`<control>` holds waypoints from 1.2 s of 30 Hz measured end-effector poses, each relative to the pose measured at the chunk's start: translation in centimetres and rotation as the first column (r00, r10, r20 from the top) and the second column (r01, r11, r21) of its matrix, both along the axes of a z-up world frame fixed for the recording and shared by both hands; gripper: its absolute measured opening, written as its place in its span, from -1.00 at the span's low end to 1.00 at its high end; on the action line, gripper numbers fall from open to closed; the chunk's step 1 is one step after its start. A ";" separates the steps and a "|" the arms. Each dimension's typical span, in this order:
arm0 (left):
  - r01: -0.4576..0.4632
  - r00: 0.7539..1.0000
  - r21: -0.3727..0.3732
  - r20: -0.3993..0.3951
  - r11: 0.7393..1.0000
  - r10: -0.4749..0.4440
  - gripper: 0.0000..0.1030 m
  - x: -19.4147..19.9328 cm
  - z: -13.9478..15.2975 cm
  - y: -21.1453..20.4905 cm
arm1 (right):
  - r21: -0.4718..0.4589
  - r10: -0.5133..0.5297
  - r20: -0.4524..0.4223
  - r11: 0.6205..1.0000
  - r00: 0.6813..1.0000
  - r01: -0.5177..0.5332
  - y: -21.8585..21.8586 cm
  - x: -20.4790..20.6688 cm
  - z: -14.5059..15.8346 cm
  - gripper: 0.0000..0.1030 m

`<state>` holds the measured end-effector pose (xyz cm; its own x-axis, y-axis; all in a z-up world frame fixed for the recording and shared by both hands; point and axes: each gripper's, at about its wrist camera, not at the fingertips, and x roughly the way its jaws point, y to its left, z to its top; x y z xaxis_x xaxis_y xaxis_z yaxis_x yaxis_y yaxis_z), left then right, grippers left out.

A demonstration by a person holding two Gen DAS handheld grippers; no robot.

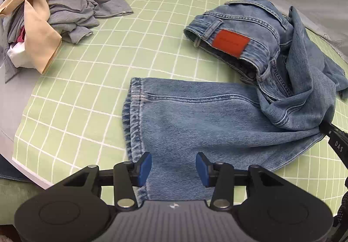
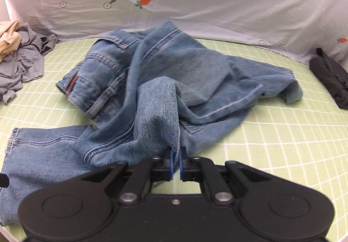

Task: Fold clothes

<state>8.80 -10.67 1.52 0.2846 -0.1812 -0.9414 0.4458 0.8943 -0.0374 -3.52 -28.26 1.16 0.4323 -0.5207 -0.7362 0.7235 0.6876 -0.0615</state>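
Right gripper (image 2: 175, 164) pinches a fold of the jeans (image 2: 152, 94), lifting it to straighten the heap, we judge. Our left gripper (image 1: 173, 169) hovers spread over the flat leg hem. They sprawl crumpled on the checked bed (image 1: 76, 94).

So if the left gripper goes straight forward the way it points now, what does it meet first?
Most likely the jeans: the left gripper has its jaws open over the flat leg near the hem, so denim comes first. Its height above the cloth is unclear.
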 end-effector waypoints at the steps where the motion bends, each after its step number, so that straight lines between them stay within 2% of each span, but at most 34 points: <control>1: -0.002 1.000 0.002 0.001 1.000 0.002 -0.09 -0.8 -0.1 -0.5 | -0.013 -0.018 -0.003 1.000 1.000 0.018 -0.9 -1.0 0.0 -0.90; 6: -0.012 1.000 0.014 0.005 1.000 0.012 -0.09 -5.0 -0.3 -3.0 | -0.079 -0.129 -0.037 0.989 0.991 0.126 -5.5 -5.5 -0.6 -0.89; 11: -0.048 0.999 0.014 -0.006 0.999 0.048 -0.09 -8.2 -0.9 -4.9 | -0.057 -0.187 -0.056 0.981 0.981 0.183 -8.5 -9.1 -1.3 -0.79; 13: -0.071 0.997 0.009 -0.018 0.997 0.071 -0.09 -8.7 -1.2 -5.4 | -0.038 -0.165 -0.039 0.986 0.986 0.163 -8.9 -10.2 -1.4 -0.55; 15: -0.072 0.997 0.007 -0.026 0.997 0.072 -0.09 -9.6 -1.5 -6.2 | -0.033 -0.131 -0.012 0.991 0.991 0.131 -8.9 -10.8 -1.1 -0.22; 19: -0.026 0.999 0.003 -0.040 1.000 0.026 -0.09 -11.2 -1.9 -8.5 | -0.009 -0.044 0.061 0.999 0.997 0.045 -8.4 -11.2 -0.3 0.00; 21: 0.014 0.999 0.011 -0.037 1.000 -0.014 -0.09 -11.5 -1.9 -9.9 | 0.004 0.012 0.075 1.000 0.997 -0.012 -7.9 -11.0 -0.3 0.32; 23: 0.061 0.998 0.019 -0.032 0.998 -0.061 -0.09 -11.6 -1.8 -10.9 | 0.025 0.058 0.078 0.998 0.995 -0.060 -7.1 -10.3 -0.7 0.38; 27: 0.121 0.993 0.034 -0.012 0.992 -0.120 -0.09 -10.6 -1.4 -12.5 | 0.084 0.102 0.044 0.991 0.994 -0.105 -6.4 -8.4 -2.0 0.41; 31: 0.159 0.987 0.037 -0.030 0.986 -0.158 -0.09 -8.7 -1.8 -14.1 | 0.061 0.063 -0.081 0.996 0.995 -0.058 -6.8 -6.9 -3.8 0.33; 33: 0.174 0.984 0.036 -0.047 0.984 -0.172 -0.09 -7.7 -2.1 -14.7 | 0.051 0.042 -0.096 0.998 0.994 -0.037 -7.6 -6.7 -4.0 -0.05; 34: 0.174 0.983 0.034 -0.056 0.984 -0.172 -0.09 -7.2 -2.3 -14.9 | 0.051 0.033 -0.098 0.998 0.995 -0.028 -8.1 -6.7 -4.1 -0.07; 35: 0.170 0.984 0.033 -0.065 0.985 -0.167 -0.09 -6.5 -2.5 -15.2 | 0.052 0.024 -0.099 0.998 0.995 -0.019 -8.5 -6.6 -4.2 -0.23; 36: 0.161 0.985 0.031 -0.073 0.986 -0.158 -0.09 -5.8 -2.7 -15.4 | 0.047 0.022 -0.101 0.999 0.995 -0.017 -8.9 -6.6 -4.2 -0.51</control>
